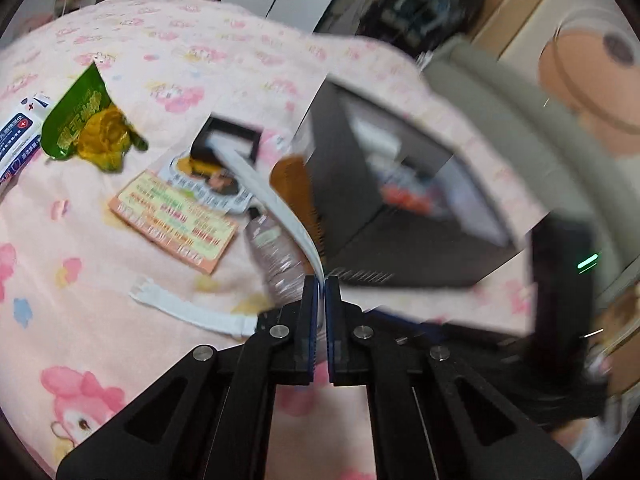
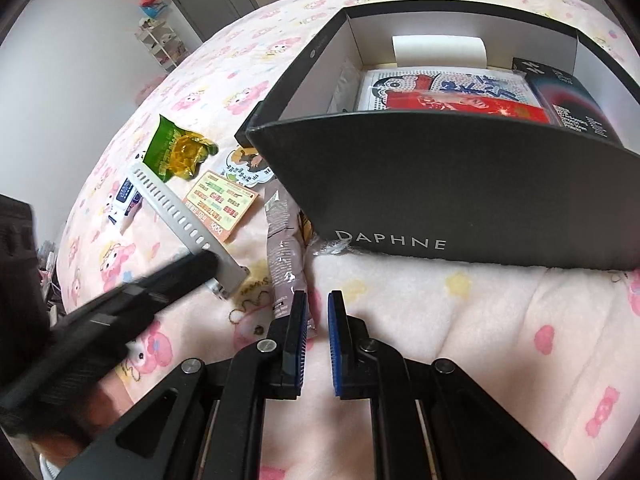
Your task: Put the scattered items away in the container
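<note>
The left gripper (image 1: 321,280) pinches one end of a white perforated strap (image 2: 176,208), lifted above the pink blanket (image 2: 460,320); the right gripper (image 2: 318,296) hangs slightly parted, empty, before the open black Daphne box (image 2: 440,192), a brown sachet (image 2: 284,248) just left

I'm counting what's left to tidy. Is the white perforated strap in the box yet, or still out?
Out. The left gripper is shut on the white strap, holding it above the bedspread, outside the black box.
</note>
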### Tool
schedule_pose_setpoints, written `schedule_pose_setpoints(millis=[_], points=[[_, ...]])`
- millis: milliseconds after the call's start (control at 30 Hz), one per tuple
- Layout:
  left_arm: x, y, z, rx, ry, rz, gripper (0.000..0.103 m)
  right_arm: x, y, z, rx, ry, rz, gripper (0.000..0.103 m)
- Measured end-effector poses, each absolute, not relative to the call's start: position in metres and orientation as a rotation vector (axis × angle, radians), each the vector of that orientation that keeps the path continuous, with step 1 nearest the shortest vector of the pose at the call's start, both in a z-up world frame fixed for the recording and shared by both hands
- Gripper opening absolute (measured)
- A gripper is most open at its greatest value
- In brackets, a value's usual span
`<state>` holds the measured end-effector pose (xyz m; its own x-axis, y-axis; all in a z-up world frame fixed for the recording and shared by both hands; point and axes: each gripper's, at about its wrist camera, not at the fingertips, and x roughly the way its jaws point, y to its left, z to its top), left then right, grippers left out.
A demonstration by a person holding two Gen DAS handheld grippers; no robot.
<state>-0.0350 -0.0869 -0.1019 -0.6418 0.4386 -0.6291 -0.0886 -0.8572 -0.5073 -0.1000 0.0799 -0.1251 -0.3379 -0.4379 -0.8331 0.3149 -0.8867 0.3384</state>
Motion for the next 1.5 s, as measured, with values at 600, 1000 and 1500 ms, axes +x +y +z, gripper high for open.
schedule_pose_setpoints(millis=[600, 1000, 1500], points=[[-0.017, -0.129, -0.127, -1.274, -0.808, 2.48, 0.016, -0.083, 0.061, -0.136, 1.545, -0.087, -2.116, 0.02], [-0.027, -0.121, -0.159, -1.396, -0.852, 2.417, 0.029, -0.065, 0.038, -0.155, 1.561, 0.083, -2.063, 0.015], [-0.026, -0.111, -0.159, -1.441, -0.734, 2.49, 0.029, -0.087, 0.07, -0.11, 1.419, 0.269, -2.346, 0.008]])
